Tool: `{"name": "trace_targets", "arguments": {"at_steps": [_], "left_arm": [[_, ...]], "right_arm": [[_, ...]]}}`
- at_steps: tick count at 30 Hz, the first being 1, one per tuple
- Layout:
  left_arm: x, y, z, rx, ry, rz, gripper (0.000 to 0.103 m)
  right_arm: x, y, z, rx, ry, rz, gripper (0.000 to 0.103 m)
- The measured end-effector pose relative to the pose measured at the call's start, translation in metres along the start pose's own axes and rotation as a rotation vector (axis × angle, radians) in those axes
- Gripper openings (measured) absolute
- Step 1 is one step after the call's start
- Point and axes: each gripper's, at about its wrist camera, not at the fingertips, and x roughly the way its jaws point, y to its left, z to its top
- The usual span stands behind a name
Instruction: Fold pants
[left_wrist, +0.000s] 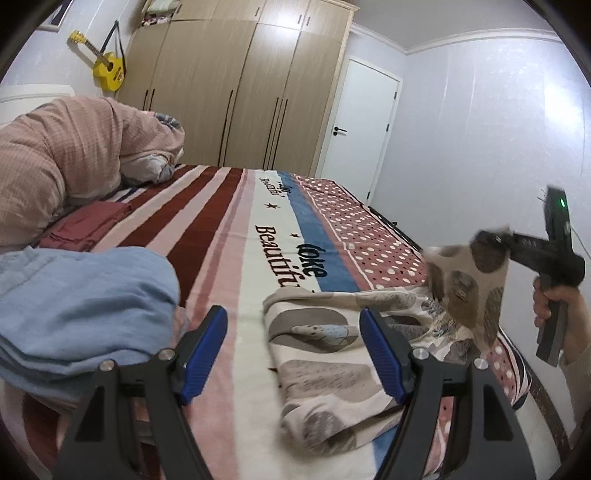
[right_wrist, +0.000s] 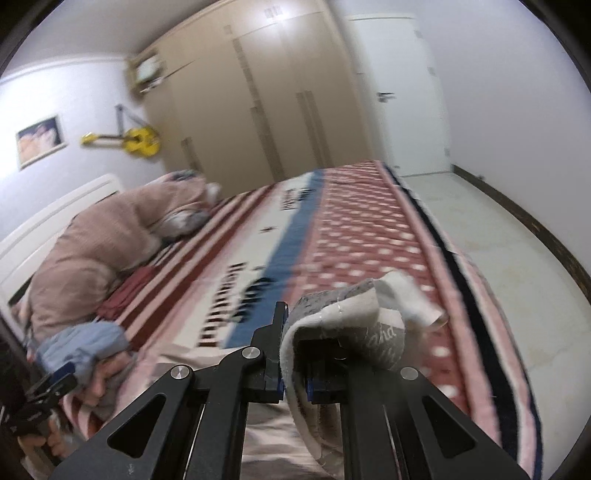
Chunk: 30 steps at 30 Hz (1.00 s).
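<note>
Cream patterned pants (left_wrist: 325, 354) lie on the striped blanket (left_wrist: 229, 236). Right gripper (right_wrist: 293, 373) pinches one raised end. Left gripper (left_wrist: 295, 350) hovers, jaws spread.

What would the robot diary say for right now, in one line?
step: fold pants | right tool: shut on patterned pants, one end lifted | left tool: open, above pants | surface: striped blanket

left wrist: low over bed (left_wrist: 236, 229), facing wardrobe (left_wrist: 236, 85), close | right wrist: higher, tilted, same heading | shared: blanket, wardrobe, yellow guitar (left_wrist: 105, 62), door (left_wrist: 362, 122)
</note>
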Motion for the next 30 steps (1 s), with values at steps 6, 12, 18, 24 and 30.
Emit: {"name": "trace_targets", "arguments": {"at_steps": [6, 12, 18, 24, 30], "left_arm": [[-0.02, 0.014, -0.003, 0.008, -0.024, -0.007, 0.07], [-0.03, 0.026, -0.008, -0.007, -0.021, -0.011, 0.07], [-0.023, 0.027, -0.013, -0.004, 0.015, -0.019, 0.07], [-0.005, 0.01, -0.016, 0.02, 0.064, -0.056, 0.07], [0.015, -0.021, -0.015, 0.065, 0.11, -0.111, 0.07]], "right_arm": [[0.031, 0.074, -0.014, -0.083, 0.078, 0.114, 0.002], [0.061, 0.122, -0.065, -0.196, 0.222, 0.153, 0.002], [0.09, 0.134, -0.117, -0.296, 0.375, 0.143, 0.006], [0.095, 0.113, -0.139, -0.24, 0.491, 0.185, 0.029], [0.033, 0.083, -0.114, -0.189, 0.369, 0.213, 0.047]]}}
